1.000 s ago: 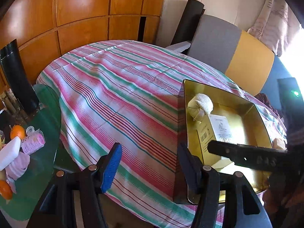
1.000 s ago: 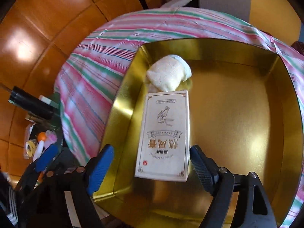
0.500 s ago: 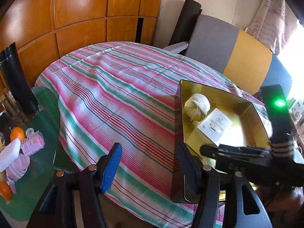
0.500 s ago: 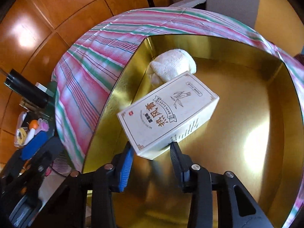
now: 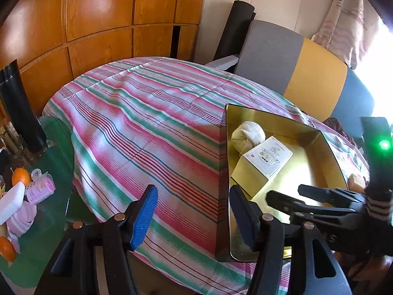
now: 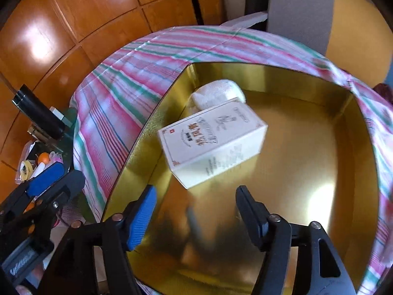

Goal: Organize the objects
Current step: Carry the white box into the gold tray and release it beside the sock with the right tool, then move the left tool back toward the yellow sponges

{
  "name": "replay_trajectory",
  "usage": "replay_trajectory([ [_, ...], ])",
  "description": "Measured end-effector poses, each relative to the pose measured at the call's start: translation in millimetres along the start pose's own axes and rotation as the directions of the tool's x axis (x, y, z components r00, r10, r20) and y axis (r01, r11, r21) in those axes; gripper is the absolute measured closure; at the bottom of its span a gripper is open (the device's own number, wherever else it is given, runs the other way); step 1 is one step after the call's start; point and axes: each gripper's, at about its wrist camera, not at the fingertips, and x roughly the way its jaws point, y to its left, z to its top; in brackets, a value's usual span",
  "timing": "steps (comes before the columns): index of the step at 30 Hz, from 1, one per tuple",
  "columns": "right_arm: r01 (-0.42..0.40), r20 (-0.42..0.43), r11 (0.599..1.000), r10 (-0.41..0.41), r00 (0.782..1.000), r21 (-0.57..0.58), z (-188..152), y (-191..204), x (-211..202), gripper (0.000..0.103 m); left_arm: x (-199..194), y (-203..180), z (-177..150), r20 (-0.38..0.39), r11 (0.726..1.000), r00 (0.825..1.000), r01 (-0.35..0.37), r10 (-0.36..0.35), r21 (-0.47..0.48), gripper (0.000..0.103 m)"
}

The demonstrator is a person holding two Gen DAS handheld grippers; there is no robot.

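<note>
Two things sit in the gold tray already, and the white carton beside the cloth bundle looks light, stiff, best pinched across its narrow sides; right tool just spread wide, empty.

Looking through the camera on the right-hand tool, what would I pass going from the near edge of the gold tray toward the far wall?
right gripper, open over the gold tray → white printed box lying in the tray → rolled white cloth behind it → striped tablecloth → wooden wall panels.
</note>
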Motion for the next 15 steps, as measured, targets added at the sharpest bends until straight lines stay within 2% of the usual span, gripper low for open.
replay_trajectory([
  [7,0.087,0.103,0.996,-0.086,0.991,0.0,-14,-13,-40,0.009,-1,-12,-4,-0.021,0.999,0.999,0.034,-0.034,0.018,0.042],
  [11,0.134,0.155,0.991,-0.133,0.979,0.006,-26,-29,-67,0.004,1,-20,-7,-0.064,0.997,0.995,0.072,-0.07,0.022,0.042],
  [15,0.162,0.179,0.986,-0.168,0.969,0.051,-42,-57,-94,0.003,-1,-40,-7,-0.086,0.986,0.986,0.152,-0.146,0.068,0.042],
])
